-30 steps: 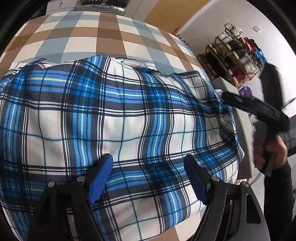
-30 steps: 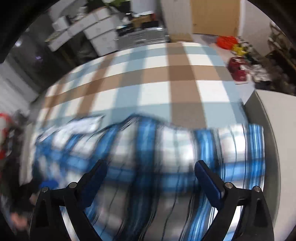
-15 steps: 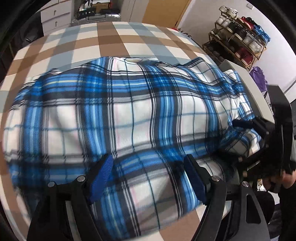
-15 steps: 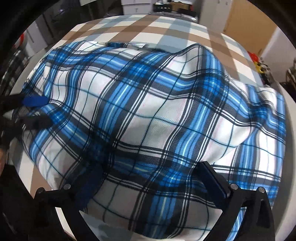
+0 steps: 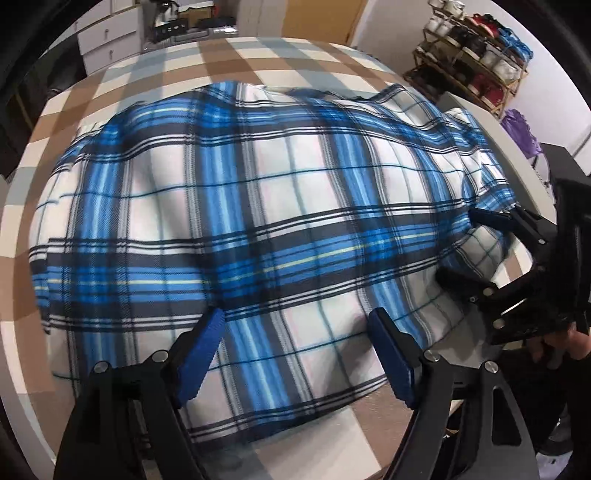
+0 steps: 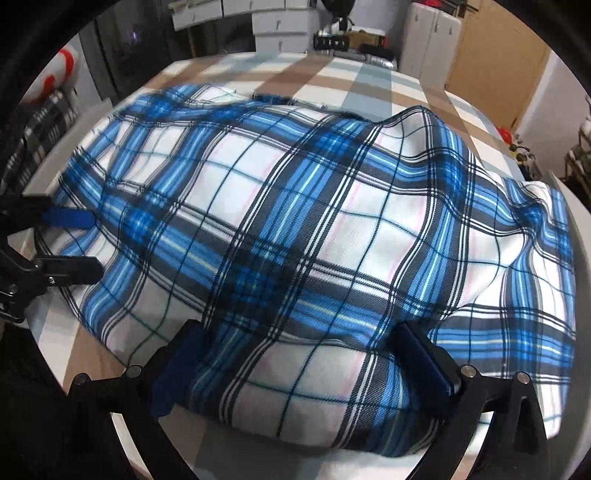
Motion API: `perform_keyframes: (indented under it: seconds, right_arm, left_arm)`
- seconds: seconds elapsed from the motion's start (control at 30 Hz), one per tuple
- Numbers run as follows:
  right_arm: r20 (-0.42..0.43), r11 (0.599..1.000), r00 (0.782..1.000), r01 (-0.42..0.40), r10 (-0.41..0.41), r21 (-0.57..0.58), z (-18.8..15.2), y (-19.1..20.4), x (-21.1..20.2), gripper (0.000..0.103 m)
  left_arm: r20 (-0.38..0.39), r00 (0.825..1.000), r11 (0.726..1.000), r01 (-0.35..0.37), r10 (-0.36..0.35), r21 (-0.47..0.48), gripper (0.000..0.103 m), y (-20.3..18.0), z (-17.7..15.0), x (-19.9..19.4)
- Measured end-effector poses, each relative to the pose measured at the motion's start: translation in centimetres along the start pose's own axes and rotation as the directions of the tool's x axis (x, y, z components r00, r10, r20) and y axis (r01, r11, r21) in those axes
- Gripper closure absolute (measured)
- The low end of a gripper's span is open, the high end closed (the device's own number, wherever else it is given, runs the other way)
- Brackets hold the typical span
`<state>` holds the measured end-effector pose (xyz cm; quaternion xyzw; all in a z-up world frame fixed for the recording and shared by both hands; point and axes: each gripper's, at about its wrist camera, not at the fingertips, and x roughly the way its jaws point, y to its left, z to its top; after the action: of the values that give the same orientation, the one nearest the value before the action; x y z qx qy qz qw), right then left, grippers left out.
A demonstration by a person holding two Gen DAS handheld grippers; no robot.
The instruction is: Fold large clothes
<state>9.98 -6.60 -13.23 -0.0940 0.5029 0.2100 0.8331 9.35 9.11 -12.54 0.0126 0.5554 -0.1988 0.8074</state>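
a: where's the shirt?
b: the plaid shirt (image 5: 258,229) lies spread over the table (image 5: 155,74), which wears a brown, grey and white check cover. the cloth billows in places, with a raised fold toward the far right in the right wrist view.
a: and the left claw (image 5: 295,354)?
b: its blue pads are spread wide, one on each side of the near hem, the cloth lying between them, not pinched.
a: the right claw (image 6: 306,362)?
b: also wide apart, straddling the hem at its own end. from the left wrist view you see it at the right edge (image 5: 476,251), with a bunch of fabric between its fingers; they aren't closed on it.
a: anything else around?
b: a shoe rack (image 5: 476,48) by the wall, white drawers (image 6: 280,22) beyond the table.
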Motion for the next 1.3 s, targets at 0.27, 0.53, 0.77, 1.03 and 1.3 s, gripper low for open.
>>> perform_keyframes:
  seconds: [0.27, 0.53, 0.77, 1.03, 1.3]
  right_arm:
    - [0.159, 0.974, 0.979, -0.152, 0.126, 0.168, -1.6, -6.3, -6.2, 0.001]
    - [-0.025, 0.987, 1.0, -0.005, 0.01, 0.163, -3.5, -8.7, -2.3, 0.0]
    - [-0.024, 0.979, 0.999, -0.027, 0.033, 0.203, -2.0, -10.1, -4.5, 0.001]
    - [-0.113, 0.982, 0.991, 0.093, -0.075, 0.164, 0.1, -11.5, -2.1, 0.0]
    - [-0.184, 0.991, 0.981, 0.079, -0.058, 0.108, 4.5, -11.8, -2.8, 0.004]
  left_arm:
    - [0.094, 0.992, 0.996, 0.084, -0.08, -0.035, 0.027, 0.1, 0.3, -3.1]
    - [0.019, 1.0, 1.0, -0.006, 0.006, 0.018, 0.027, -1.2, 1.2, 0.1]
    - [0.065, 0.997, 0.999, 0.045, -0.044, -0.018, 0.027, -1.3, 2.3, -0.9]
    - [0.047, 0.999, 1.0, 0.004, -0.004, 0.003, 0.027, -2.7, 3.8, 0.7]
    - [0.025, 0.995, 0.995, -0.098, 0.099, -0.01, 0.027, -1.6, 3.5, 1.2]
